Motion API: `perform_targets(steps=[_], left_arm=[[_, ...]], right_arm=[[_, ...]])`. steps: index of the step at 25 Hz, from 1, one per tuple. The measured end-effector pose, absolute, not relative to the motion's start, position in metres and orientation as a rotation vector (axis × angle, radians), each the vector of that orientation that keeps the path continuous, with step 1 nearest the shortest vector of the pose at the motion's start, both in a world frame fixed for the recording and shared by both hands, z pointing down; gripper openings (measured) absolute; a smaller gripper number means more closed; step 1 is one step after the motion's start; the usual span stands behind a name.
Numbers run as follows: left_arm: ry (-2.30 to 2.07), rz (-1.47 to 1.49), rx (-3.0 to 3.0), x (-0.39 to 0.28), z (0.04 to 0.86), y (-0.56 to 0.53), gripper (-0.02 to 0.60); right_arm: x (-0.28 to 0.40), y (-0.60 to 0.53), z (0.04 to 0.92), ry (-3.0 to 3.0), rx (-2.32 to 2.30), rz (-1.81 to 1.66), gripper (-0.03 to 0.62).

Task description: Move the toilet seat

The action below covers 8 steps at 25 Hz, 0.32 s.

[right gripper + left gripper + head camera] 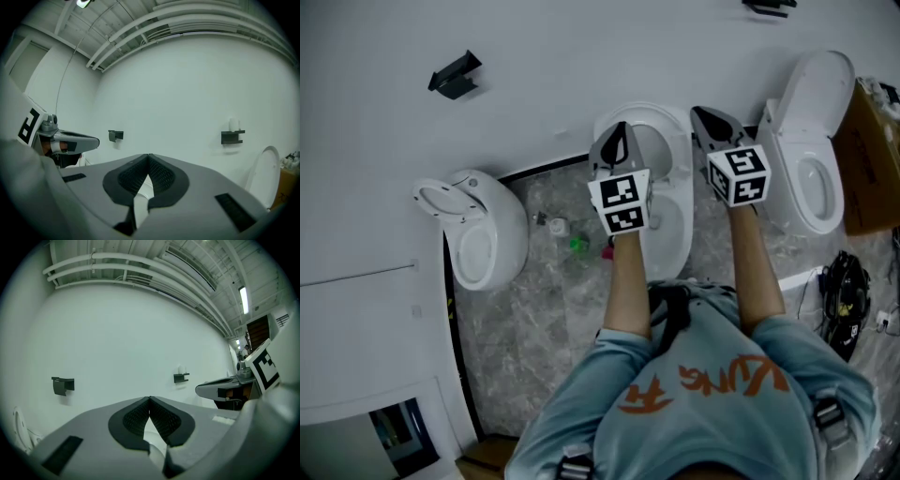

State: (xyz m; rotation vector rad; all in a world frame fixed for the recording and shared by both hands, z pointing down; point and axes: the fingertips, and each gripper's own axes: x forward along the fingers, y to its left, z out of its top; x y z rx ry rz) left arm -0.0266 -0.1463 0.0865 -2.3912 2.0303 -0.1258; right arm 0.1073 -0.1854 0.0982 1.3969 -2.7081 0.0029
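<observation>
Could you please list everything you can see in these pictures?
toilets: three, white, in a row against the wall: left toilet, middle toilet, right toilet with its lid raised
wall brackets: two, black, on the white wall
cardboard box: one, brown, far right
small items: green and pink, on the floor between left and middle toilets
black gear: one heap, floor at right
floor: grey, marbled
shirt: one, blue with orange print, the person's
left hand-held gripper: grey, shut, empty
right hand-held gripper: grey, shut, empty
</observation>
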Motion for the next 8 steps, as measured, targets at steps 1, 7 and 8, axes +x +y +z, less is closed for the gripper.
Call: perform_targets(steps=[1, 7, 8], left_arm=[[2.028, -0.126, -2.389, -0.025, 0.086, -0.145, 0.002], [2.046, -0.12, -2.379, -0.025, 0.086, -0.137, 0.003], [2.05, -0.117, -2.377, -0.025, 0.086, -0.136, 0.003]], right_arm=[[0.11, -0.185, 0.097, -2.711, 1.397, -0.003, -0.002], [0.108, -0.176, 0.091, -2.729, 1.379, -0.039, -0.002], [0.108, -0.174, 0.09, -2.732, 1.374, -0.047, -0.002]])
